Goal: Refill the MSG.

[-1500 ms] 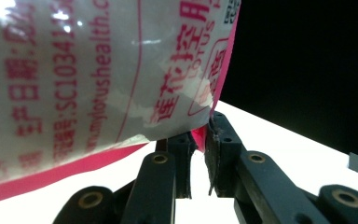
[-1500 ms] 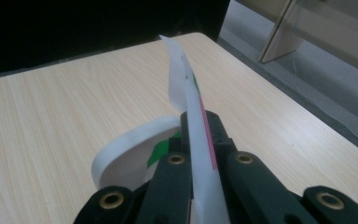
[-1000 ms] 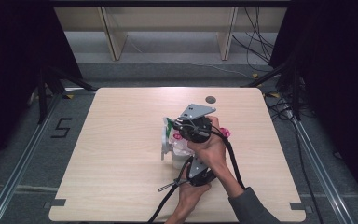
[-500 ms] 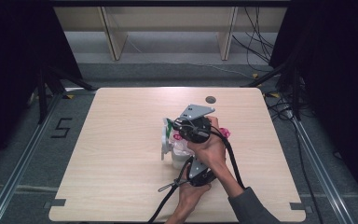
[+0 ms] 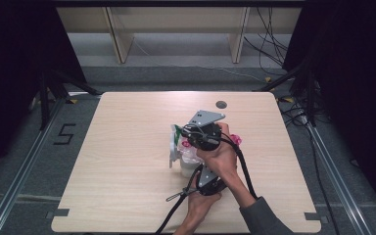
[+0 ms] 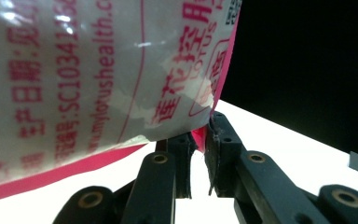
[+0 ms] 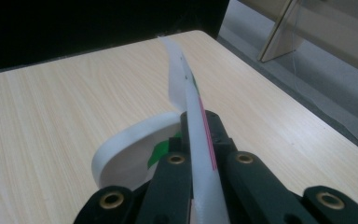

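A white plastic pouch point(image 5: 180, 152) with red print, a pink edge and a green patch is held up over the middle of the wooden table point(image 5: 117, 161). My right gripper point(image 5: 203, 134), with its grey plate on top, is shut on the pouch's upper part. In the right gripper view the pouch point(image 7: 200, 140) runs edge-on between the closed jaws of that gripper point(image 7: 199, 122). My left gripper point(image 5: 206, 180) sits lower, nearer the person. In the left gripper view my left gripper point(image 6: 201, 135) is shut on the pink bottom edge of the pouch point(image 6: 98, 79). The jaw tips are hidden in the high view.
A dark round hole point(image 5: 221, 104) sits in the table near its far edge. Wooden shelf legs point(image 5: 120, 39) stand beyond the table. Cables point(image 5: 293, 103) lie on the floor at the right. Black cables trail from both grippers toward the near edge.
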{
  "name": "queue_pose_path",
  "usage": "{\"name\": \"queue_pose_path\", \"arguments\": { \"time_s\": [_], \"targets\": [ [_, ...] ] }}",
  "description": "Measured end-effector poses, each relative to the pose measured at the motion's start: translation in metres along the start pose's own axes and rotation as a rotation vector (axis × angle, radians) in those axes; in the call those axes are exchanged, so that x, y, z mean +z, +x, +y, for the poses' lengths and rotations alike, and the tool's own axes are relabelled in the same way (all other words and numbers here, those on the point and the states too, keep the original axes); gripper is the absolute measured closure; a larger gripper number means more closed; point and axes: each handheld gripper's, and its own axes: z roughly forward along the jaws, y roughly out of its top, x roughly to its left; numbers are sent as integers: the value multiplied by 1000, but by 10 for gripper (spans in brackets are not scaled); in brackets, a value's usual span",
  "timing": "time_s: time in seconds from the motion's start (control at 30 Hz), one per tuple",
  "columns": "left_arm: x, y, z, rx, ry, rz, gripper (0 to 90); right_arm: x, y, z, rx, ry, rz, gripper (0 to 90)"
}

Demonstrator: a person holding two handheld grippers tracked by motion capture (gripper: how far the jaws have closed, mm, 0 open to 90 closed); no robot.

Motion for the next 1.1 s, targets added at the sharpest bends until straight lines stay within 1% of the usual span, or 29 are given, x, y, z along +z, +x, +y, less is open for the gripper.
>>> {"name": "queue_pose_path", "arguments": {
  "time_s": [0.03,0.07,0.1,0.17,0.2,0.23,0.3,0.37,0.4,0.43,0.5,0.53,0.57,0.6,0.63,0.67,0.7,0.73,0.77,0.8,0.83,0.87,0.9,0.93,0.97,1.0,1.03,1.07,1.1],
  "targets": [
    [0,0,0,2,0,-2,803,-1,0,0,4,15,12,900],
    [-1,0,0,3,-1,-2,802,0,-1,0,-6,1,5,900],
    [-1,0,0,2,-2,-1,802,-1,0,0,11,1,1,900],
    [-1,-1,1,-2,-6,-2,803,-2,0,1,15,-8,1,900],
    [-1,-1,1,-2,-6,0,803,-4,-1,2,-8,-5,9,900],
    [-1,-1,1,1,-4,0,803,-4,0,1,12,-1,11,900],
    [-1,-1,1,0,-5,1,803,-4,0,1,16,-1,13,900],
    [-1,-1,1,-4,-7,1,803,-4,-1,1,-13,-7,6,900],
    [-1,-1,1,0,-8,2,803,-4,0,1,7,-5,8,900],
    [-1,-1,2,0,-7,2,803,-4,1,1,10,-11,0,900],
    [-1,-2,2,-1,-9,0,803,-5,1,2,13,-9,2,900],
    [-1,-3,2,-2,-10,-1,803,-5,-1,2,-15,-7,11,900],
    [-1,-3,2,-2,-10,-1,803,-6,0,2,-5,-3,12,900],
    [0,-3,2,-4,-17,1,803,-6,0,2,-8,-2,12,900],
    [0,-3,2,1,-7,-2,803,-6,-1,2,-8,-1,11,900],
    [0,-3,2,1,-6,-3,803,-5,-2,1,-14,-13,4,900],
    [0,-3,2,1,-6,-2,803,-5,-1,1,-2,-10,5,900],
    [0,-4,2,-1,-7,-3,803,-5,-1,1,9,0,19,900],
    [0,-4,2,-2,-10,-3,802,-6,-1,1,11,-3,2,900],
    [0,-4,3,3,-10,-1,803,-7,0,1,12,-9,5,900],
    [0,-4,3,-1,-10,-4,803,-7,0,1,23,-6,11,900],
    [1,-4,4,2,-9,-3,802,-8,-1,2,10,-3,20,900],
    [2,-4,4,3,-9,-3,803,-8,-2,2,6,-10,11,900],
    [2,-4,3,0,-6,-8,803,-8,-2,2,-5,-5,7,900],
    [3,-5,3,-4,-6,-8,803,-7,-1,0,6,-1,-8,900],
    [3,-4,3,-3,-6,-8,803,-6,-1,0,6,15,0,900],
    [2,-4,3,-4,-6,-8,803,-5,-2,0,9,14,8,900],
    [2,-4,3,-2,-5,-5,803,-6,-2,0,22,11,3,900],
    [2,-4,3,-2,-6,-4,802,-7,-5,0,-10,-14,-8,900]
  ]
}}
